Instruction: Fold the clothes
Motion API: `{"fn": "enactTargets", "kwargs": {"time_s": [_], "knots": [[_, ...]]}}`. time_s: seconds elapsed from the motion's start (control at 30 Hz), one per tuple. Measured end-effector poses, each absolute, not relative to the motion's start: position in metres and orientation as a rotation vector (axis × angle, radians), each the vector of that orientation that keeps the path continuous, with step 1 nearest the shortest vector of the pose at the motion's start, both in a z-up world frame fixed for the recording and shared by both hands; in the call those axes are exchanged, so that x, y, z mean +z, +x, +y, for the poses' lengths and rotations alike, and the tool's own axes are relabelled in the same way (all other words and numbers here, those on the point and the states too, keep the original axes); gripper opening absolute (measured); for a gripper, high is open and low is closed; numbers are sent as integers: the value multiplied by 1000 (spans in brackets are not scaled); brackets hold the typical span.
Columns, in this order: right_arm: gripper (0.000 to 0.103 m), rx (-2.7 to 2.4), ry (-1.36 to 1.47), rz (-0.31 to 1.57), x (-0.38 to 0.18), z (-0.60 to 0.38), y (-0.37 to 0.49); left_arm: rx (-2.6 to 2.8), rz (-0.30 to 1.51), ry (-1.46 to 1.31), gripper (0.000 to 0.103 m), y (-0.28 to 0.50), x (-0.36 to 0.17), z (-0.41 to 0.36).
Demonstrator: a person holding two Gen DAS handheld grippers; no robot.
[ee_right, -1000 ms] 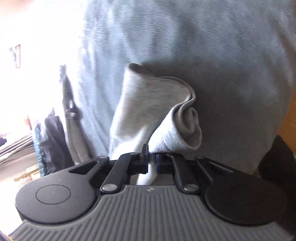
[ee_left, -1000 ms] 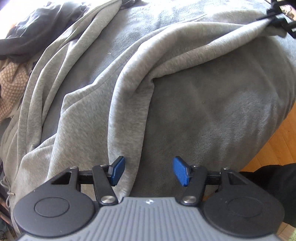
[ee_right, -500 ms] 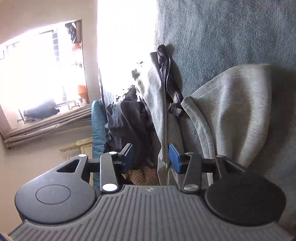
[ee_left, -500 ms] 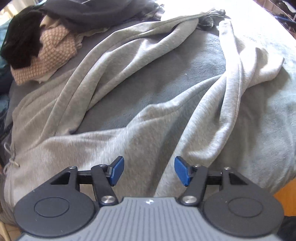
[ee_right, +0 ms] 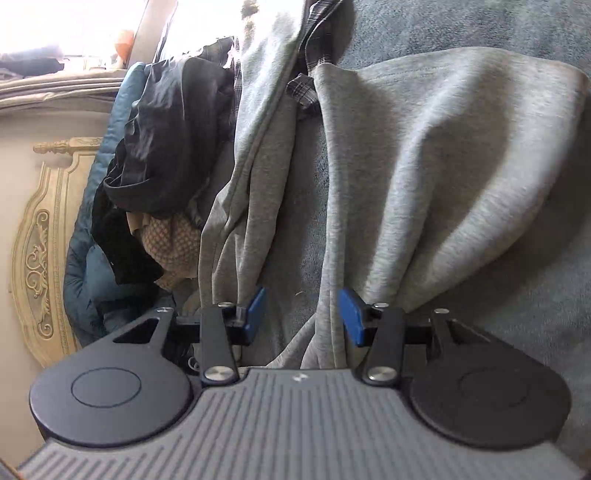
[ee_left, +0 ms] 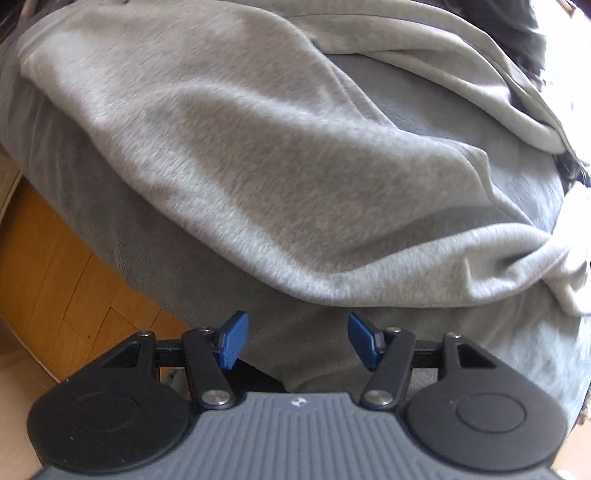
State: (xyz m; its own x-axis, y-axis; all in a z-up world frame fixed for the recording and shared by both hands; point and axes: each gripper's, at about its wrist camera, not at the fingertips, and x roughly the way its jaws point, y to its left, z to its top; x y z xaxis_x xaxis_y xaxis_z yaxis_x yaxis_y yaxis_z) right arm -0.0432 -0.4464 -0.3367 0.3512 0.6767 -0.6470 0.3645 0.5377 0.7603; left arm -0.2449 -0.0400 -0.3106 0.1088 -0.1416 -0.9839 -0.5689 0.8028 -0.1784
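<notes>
Sweatpants [ee_left: 280,177] in light grey fleece lie spread over a bed covered with a darker grey blanket [ee_left: 207,295], and they fill most of both wrist views. In the left wrist view the left gripper [ee_left: 297,341] hangs over the blanket just short of the garment's near folded edge, its jaws wide apart with the blue pads [ee_left: 232,339] bare and nothing between them. Beyond that edge the cloth rises in a broad smooth fold, and a bunched, twisted part sits at the right side of the view. A wooden floor [ee_left: 55,273] shows to the lower left, past the side of the bed. In the right wrist view the right gripper [ee_right: 301,317] is also open, jaws spread, and a narrow fold of the sweatpants [ee_right: 424,184] runs down between the pads without being pinched; whether the cloth touches the right pad cannot be told. A second long strip of the same grey fabric lies to the left of it, with blanket [ee_right: 461,22] showing between the two. Further left a pile of dark clothes [ee_right: 166,122] sits heaped against a teal quilt [ee_right: 83,273], with a tan patterned piece [ee_right: 173,243] beneath it and a bit of plaid cloth [ee_right: 306,92] near the top. A carved cream headboard [ee_right: 40,236] stands at the far left.
</notes>
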Motion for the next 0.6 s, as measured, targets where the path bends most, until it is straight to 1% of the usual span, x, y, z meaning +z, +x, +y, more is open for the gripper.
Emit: {"fn": "enactTargets", "kwargs": {"time_s": [0.1,0.23,0.27,0.3,0.33,0.37,0.5,0.6], "knots": [[44,213,961,1325,-353,-426,-20,373,1430,-666,61,-253,-307,-31],[43,161,897,1404,-377,-412,-11,425,1389,-775,61,-271,-303,-17],[38,163,893,1399,-378,-410,-11,445,1375,-809,61,-275,-302,-13],[23,165,888,1395,-380,-408,-12,464,1361,-844,61,-280,-302,-9],[13,168,882,1390,-378,-407,-14,485,1344,-885,61,-284,-304,-5],[8,164,882,1381,-374,-407,-16,508,1325,-931,61,-289,-306,1],[7,155,910,1322,-345,-424,-38,592,1253,-1080,61,-305,-315,21],[6,149,937,1273,-319,-439,-57,634,1215,-1140,61,-315,-318,31]]}}
